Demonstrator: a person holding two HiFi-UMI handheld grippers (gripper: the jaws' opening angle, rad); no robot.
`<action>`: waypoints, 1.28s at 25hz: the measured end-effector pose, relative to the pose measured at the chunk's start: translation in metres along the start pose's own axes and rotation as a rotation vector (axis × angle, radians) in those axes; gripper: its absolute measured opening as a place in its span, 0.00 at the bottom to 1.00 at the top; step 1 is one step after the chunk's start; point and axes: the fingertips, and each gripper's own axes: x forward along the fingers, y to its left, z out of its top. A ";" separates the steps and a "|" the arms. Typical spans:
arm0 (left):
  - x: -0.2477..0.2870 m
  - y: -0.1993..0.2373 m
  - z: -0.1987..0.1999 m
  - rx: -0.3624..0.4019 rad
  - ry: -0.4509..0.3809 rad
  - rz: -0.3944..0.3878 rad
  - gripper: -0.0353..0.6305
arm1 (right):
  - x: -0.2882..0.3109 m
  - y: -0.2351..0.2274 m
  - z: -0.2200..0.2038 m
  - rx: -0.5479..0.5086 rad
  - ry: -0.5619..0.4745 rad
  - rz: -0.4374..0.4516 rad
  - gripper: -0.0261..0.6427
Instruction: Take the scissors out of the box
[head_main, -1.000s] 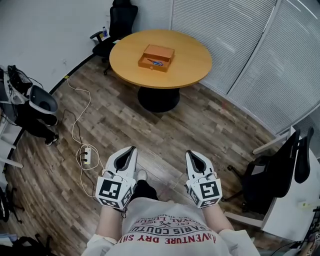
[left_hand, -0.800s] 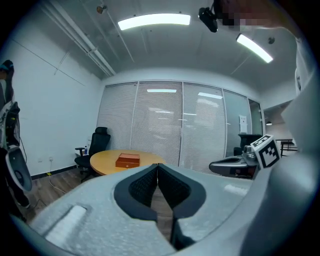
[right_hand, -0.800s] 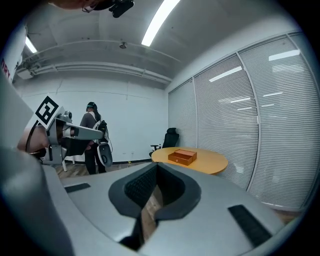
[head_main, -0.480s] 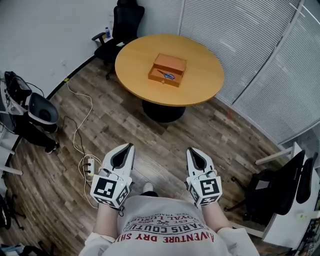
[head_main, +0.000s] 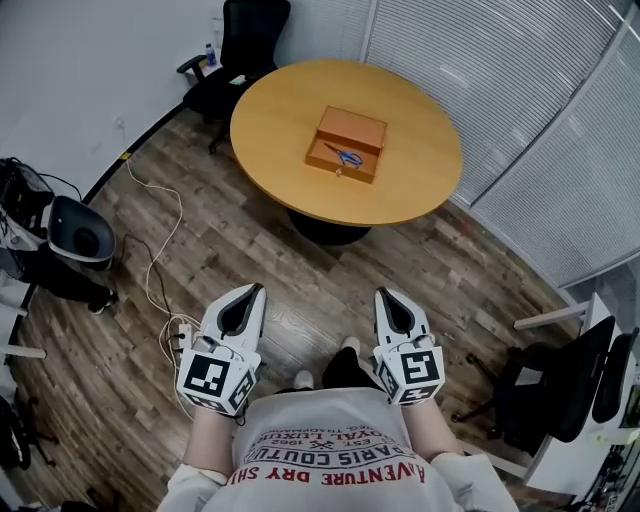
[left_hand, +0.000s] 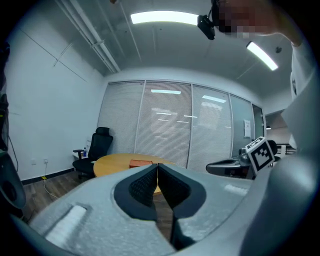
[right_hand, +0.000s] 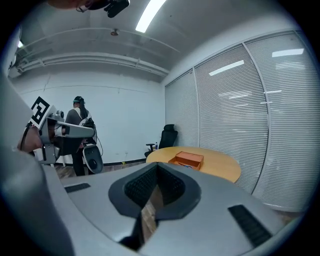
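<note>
A person (head_main: 330, 455) with a claw in each hand stands on the wood-plank floor (head_main: 260, 230), well short of a round wooden surface (head_main: 410, 190). An open orange box (head_main: 352, 130) sits near the middle of that surface. The blue-handled scissors (head_main: 349, 156) lie inside the box's tray, with the lid tipped back toward the surface's far edge. Both claws are held side by side, pointing toward the surface and well apart from it. The left claw (head_main: 256, 290) has its two dark pads pressed together with nothing between them. The right claw (head_main: 383, 294) is likewise fully closed and empty. A black office chair (head_main: 245, 40) stands just beyond the surface's far left edge, near the wall. Pale blinds (head_main: 480, 70) run behind the surface and along its right. A white power strip (head_main: 184, 334) with its cable lies on the floor on the near side of the surface, off to the left and close to the left claw.
</note>
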 end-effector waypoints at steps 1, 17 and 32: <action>0.008 0.004 -0.003 -0.002 0.009 0.006 0.07 | 0.010 -0.004 -0.001 0.004 0.005 0.004 0.05; 0.189 0.071 0.027 -0.004 0.023 0.201 0.07 | 0.212 -0.124 0.038 -0.025 0.014 0.180 0.05; 0.347 0.112 0.018 -0.089 0.059 0.141 0.07 | 0.330 -0.219 0.021 -0.042 0.158 0.178 0.05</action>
